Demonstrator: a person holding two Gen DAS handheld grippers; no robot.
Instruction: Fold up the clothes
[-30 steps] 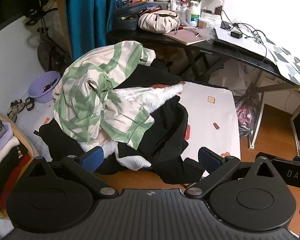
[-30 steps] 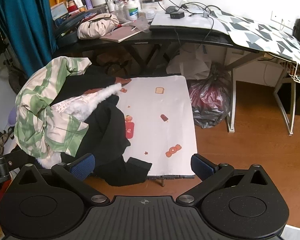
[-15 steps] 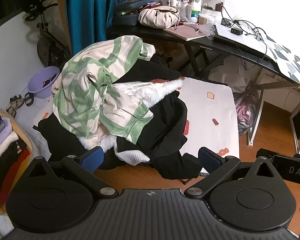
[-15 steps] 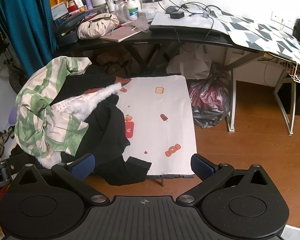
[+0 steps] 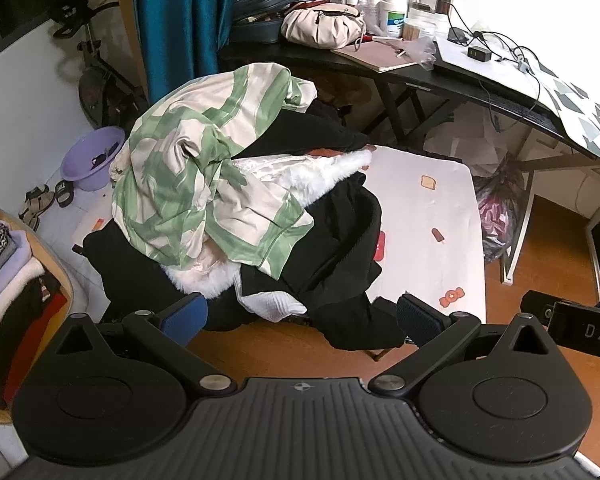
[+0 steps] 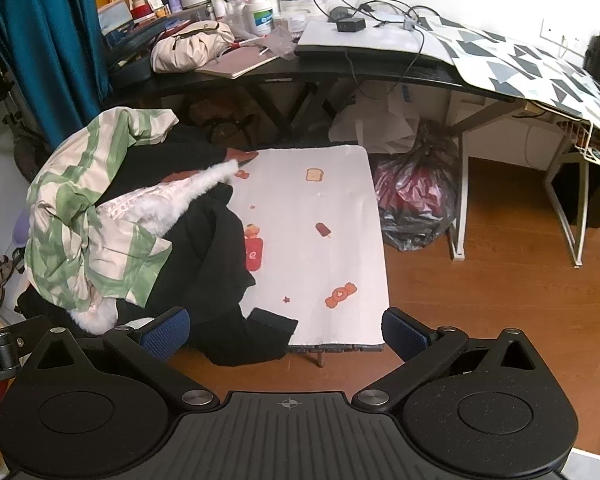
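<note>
Item: heap of clothes topped by a green-and-cream striped fabric garment point(image 5: 204, 184) — on left half of white printed low table point(image 6: 332, 264) | Bearing: ahead, left of both tools | Left gripper point(image 5: 300, 312) nearer, spread, empty | Right gripper point(image 6: 284, 328) spread, empty — faces bare cloth

One clothes heap point(image 5: 236, 208), one small table point(image 6: 340, 272), two grippers, one basin point(image 5: 90, 158)
</note>
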